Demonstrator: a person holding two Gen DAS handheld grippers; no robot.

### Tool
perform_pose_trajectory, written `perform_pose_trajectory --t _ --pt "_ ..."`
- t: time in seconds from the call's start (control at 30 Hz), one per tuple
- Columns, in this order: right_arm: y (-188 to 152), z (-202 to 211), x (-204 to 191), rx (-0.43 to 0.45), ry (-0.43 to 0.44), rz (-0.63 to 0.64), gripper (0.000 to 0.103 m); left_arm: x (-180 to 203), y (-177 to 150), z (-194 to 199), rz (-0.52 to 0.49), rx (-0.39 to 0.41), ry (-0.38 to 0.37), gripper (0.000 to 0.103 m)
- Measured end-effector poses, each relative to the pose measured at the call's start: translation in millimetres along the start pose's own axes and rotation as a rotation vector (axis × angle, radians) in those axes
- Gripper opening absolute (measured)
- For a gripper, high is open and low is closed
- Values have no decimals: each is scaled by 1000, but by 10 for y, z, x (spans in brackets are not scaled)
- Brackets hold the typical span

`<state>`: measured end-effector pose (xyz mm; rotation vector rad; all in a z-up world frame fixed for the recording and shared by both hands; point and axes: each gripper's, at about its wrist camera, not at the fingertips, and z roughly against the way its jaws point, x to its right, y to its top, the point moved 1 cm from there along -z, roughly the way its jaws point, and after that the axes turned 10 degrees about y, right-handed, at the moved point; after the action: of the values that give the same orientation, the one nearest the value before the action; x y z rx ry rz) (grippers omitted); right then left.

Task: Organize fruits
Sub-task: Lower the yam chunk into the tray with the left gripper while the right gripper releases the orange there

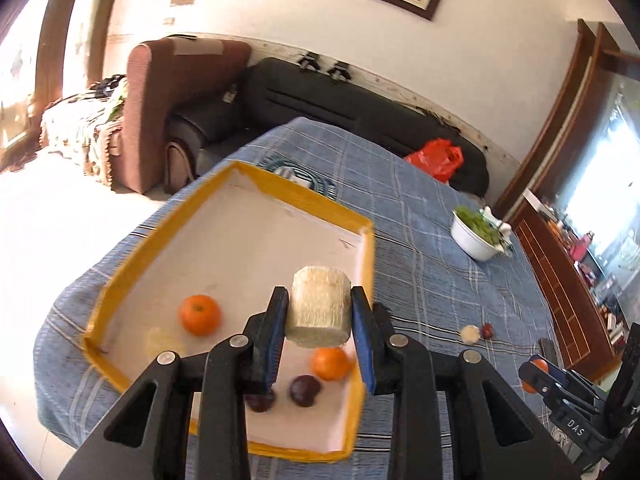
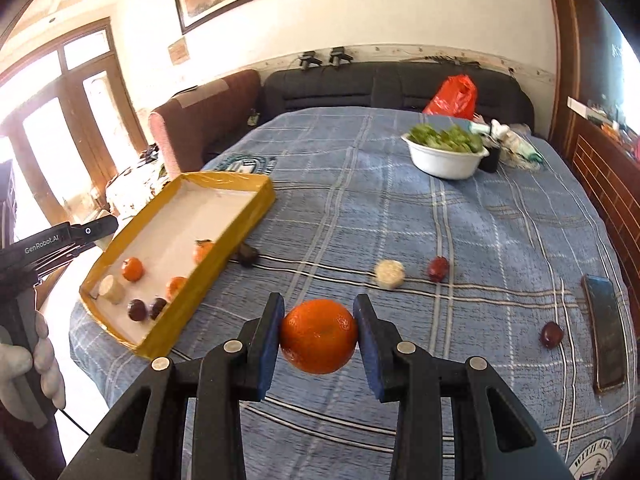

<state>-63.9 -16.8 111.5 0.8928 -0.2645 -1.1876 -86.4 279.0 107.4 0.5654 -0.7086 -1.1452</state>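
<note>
My left gripper is shut on a pale cylindrical fruit piece, held above the yellow-rimmed tray. The tray holds oranges, dark plums and a pale piece. My right gripper is shut on an orange, held above the blue plaid cloth. To its left lies the tray with oranges, plums and a pale piece. On the cloth lie a pale piece, two plums and a dark item beside the tray.
A white bowl of greens stands at the back right of the table. A phone lies near the right edge. A red bag sits on the black sofa behind. A wooden cabinet is at right.
</note>
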Motion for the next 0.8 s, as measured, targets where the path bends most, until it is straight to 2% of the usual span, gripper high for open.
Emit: perform_pose_trajectory --t 0.27,0.47,0.67,0.7,0.8 --pt "295 -399 -600 -51 121 64 40 -437 112 -96 39 -6 58 30" --pt "377 -944 -951 -133 202 78 40 -441 269 -388 -11 -27 87 30" --pt "391 -1427 -1151 -197 223 105 40 -488 321 -686 -9 -82 81 30" --pt "395 -1496 -1172 -206 223 108 40 -510 319 -680 -2 -82 77 31" --pt "422 -1694 -1206 -228 224 113 40 -624 299 -630 37 -81 64 45"
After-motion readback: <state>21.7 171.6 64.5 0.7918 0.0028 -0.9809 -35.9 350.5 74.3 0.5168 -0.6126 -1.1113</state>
